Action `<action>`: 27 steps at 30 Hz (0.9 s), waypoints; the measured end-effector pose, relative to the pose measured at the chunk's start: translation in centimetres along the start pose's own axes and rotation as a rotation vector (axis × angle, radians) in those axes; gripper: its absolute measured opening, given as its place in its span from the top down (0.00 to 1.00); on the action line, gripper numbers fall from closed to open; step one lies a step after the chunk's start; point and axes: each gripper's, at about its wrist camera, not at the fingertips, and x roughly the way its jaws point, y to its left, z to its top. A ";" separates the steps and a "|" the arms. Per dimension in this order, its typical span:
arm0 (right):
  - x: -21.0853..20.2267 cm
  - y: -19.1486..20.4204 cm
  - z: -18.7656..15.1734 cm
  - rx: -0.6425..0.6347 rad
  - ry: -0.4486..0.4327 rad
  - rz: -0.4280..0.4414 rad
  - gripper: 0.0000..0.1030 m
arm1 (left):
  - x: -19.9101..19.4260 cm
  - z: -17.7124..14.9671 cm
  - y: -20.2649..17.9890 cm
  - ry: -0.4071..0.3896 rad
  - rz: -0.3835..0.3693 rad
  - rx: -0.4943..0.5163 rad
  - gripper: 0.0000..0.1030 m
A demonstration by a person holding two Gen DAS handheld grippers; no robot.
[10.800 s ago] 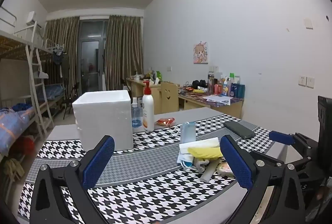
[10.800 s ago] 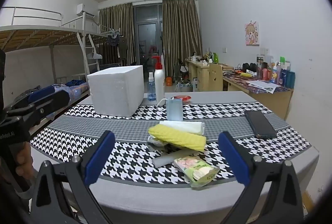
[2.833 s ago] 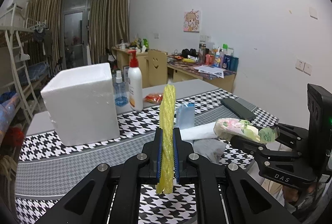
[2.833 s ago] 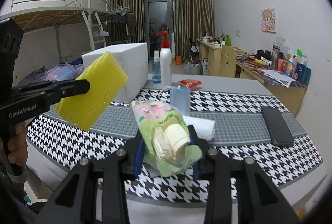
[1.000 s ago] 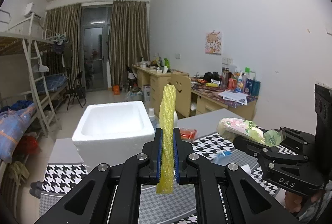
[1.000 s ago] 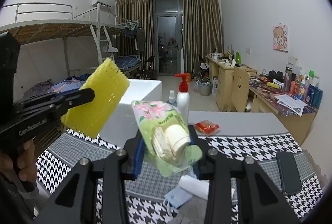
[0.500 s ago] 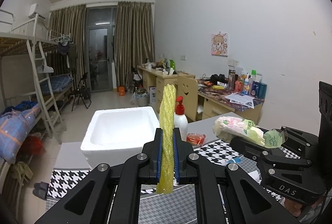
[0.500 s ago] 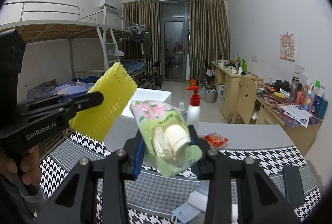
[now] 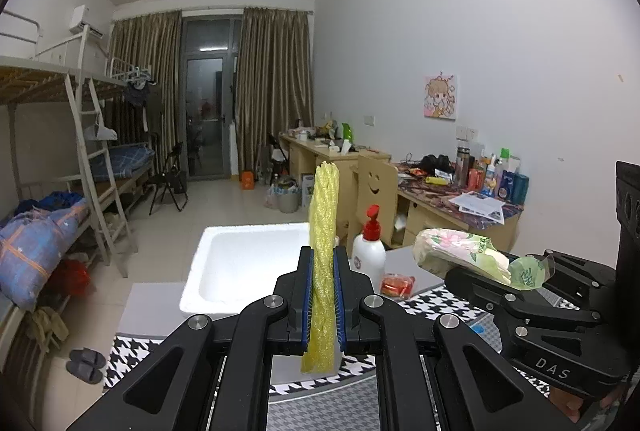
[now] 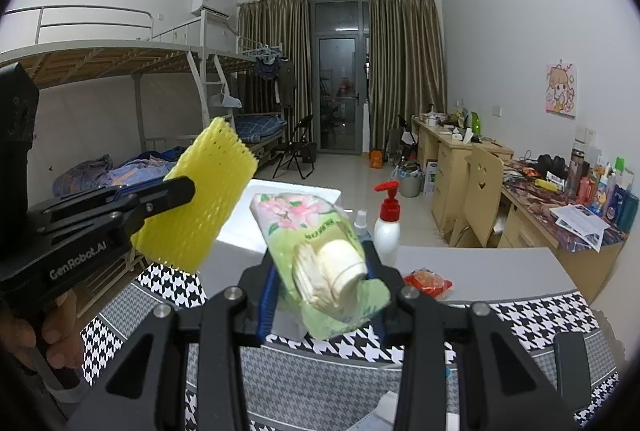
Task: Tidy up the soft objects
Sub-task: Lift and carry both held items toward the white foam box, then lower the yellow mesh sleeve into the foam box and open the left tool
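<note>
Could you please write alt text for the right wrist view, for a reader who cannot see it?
The right gripper clamps a green floral packet of cotton pads above a houndstooth table. To its left, the left gripper holds a yellow foam net near an open white foam box; a dorm room lies behind.

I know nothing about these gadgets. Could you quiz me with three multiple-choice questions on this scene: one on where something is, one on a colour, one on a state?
1. Where is the white foam box?
A. on the table
B. on the bunk bed
C. on the floor

2. What colour is the pump on the white plastic bottle?
A. blue
B. red
C. green

3. The left gripper is
A. wide open
B. shut on the yellow foam net sleeve
C. resting on the table

Key: 1 A, it stands on the checked cloth; 2 B, the pump top is red; 3 B, both pads press the sleeve.
</note>
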 end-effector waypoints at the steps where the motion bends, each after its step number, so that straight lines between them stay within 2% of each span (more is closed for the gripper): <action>1: 0.1 0.1 0.1 -0.001 0.002 -0.004 0.58 | 0.0 0.1 0.1 -0.003 0.004 -0.003 0.90; 11: 1.5 1.0 1.7 -0.003 0.033 0.005 0.58 | 1.6 0.7 1.2 0.011 0.043 -0.009 0.90; 27: 4.5 1.3 3.8 -0.011 0.070 -0.001 0.58 | 4.3 1.1 3.1 0.058 0.048 -0.033 0.90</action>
